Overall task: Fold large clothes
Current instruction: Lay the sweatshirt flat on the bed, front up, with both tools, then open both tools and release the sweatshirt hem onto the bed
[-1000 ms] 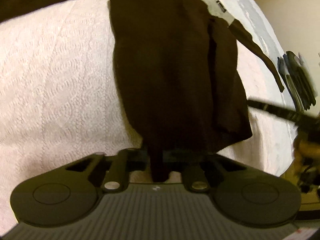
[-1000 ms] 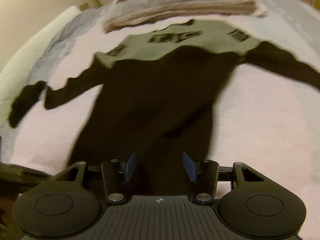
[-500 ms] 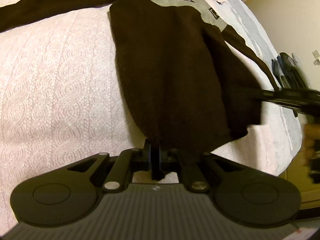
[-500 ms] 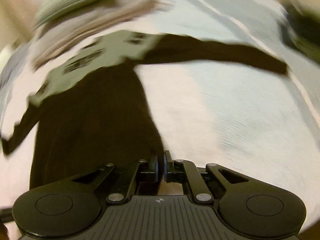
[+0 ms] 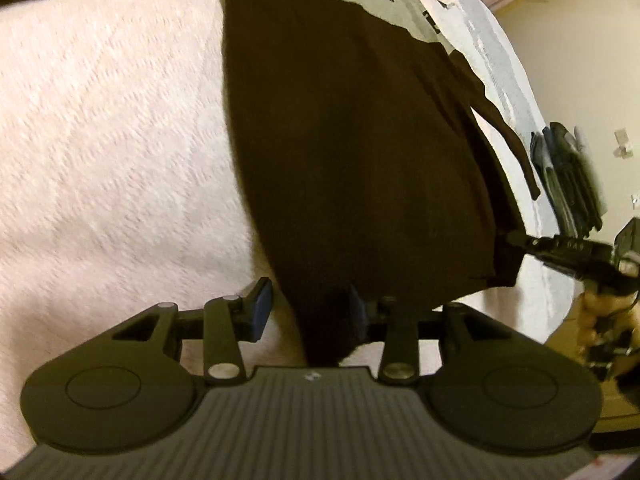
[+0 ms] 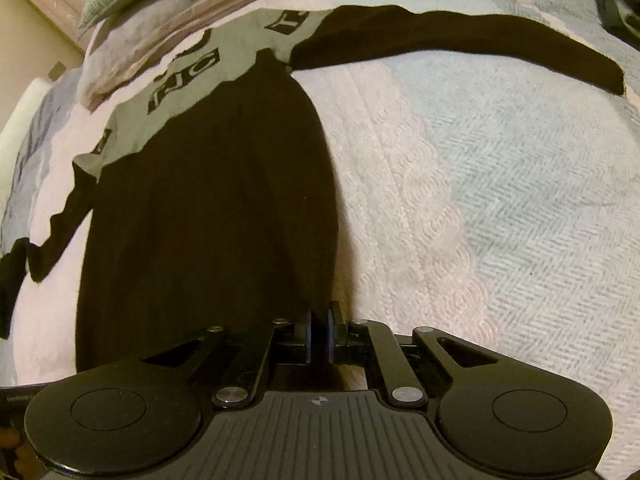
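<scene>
A dark brown sweater [image 5: 360, 160] with a grey printed yoke lies flat on the bed, hem towards me. My left gripper [image 5: 308, 310] sits at the hem's left part. Its jaws are opening, and a fold of hem lies loose between the blue pads [image 5: 260, 308] without being pressed. At the hem's right corner, my right gripper [image 6: 319, 332] has its jaws almost together and just starting to open, with the sweater [image 6: 208, 220] edge still pinched between them. The left wrist view shows the right gripper [image 5: 516, 239] at that corner. One sleeve [image 6: 460, 40] stretches out to the right.
A pale quilted bedspread [image 6: 480, 200] covers the bed. Pillows and folded bedding [image 6: 168, 12] lie beyond the sweater's neck. A stack of dark clothes [image 5: 568, 176] sits at the bed's right edge, close to a person's hand [image 5: 600, 312].
My left jaws, earlier shut on the hem, have spread apart. My right gripper swung across to the sweater's right hem corner and closed there.
</scene>
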Available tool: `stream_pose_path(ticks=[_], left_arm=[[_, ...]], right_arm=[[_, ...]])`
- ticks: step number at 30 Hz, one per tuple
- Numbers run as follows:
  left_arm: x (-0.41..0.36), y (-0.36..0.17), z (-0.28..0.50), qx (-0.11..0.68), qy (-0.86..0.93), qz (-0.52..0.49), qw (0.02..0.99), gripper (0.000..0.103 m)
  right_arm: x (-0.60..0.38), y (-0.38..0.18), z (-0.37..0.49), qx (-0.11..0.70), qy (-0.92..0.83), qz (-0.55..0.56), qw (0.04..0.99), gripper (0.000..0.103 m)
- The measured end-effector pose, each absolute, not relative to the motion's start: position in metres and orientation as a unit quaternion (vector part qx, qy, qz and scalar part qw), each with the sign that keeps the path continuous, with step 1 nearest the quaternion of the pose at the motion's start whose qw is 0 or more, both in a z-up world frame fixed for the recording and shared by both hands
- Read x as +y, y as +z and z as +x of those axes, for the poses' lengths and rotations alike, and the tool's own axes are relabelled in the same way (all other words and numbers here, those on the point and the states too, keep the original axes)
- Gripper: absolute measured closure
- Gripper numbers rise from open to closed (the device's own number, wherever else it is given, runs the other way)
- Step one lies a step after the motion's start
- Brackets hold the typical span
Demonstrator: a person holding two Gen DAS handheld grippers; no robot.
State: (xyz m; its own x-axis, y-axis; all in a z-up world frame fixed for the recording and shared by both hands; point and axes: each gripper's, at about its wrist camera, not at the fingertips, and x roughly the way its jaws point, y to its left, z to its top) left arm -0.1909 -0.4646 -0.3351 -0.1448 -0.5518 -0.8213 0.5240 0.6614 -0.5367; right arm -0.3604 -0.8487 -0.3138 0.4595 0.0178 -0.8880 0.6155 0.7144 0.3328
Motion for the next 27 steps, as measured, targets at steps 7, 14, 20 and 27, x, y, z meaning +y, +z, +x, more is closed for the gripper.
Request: stream_pose_path(ticks=[7, 14, 20, 27], left_arm=[[-0.474, -0.331, -0.198, 0.624, -0.411, 0.009, 0.664, 0.1], [-0.424, -0.266, -0.196, 0.596, -0.423, 0.015, 0.682, 0.101], [-0.393, -0.264, -0.206, 0.618, -0.404, 0.043, 0.673, 0.101], [-0.39, -0.302, -0.211, 0.652, -0.373, 0.08, 0.655, 0.095]], right_arm=[[-0.846, -0.322, -0.361, 0.515, -0.136, 0.354, 0.769, 0.101], [-0.829, -0.26, -0.389, 0.543, -0.068, 0.362, 0.755, 0.102], [-0.826, -0.311, -0.4, 0.582, -0.106, 0.362, 0.721, 0.101], [-0.832, -0.289, -0.388, 0.586, -0.158, 0.286, 0.741, 0.067]])
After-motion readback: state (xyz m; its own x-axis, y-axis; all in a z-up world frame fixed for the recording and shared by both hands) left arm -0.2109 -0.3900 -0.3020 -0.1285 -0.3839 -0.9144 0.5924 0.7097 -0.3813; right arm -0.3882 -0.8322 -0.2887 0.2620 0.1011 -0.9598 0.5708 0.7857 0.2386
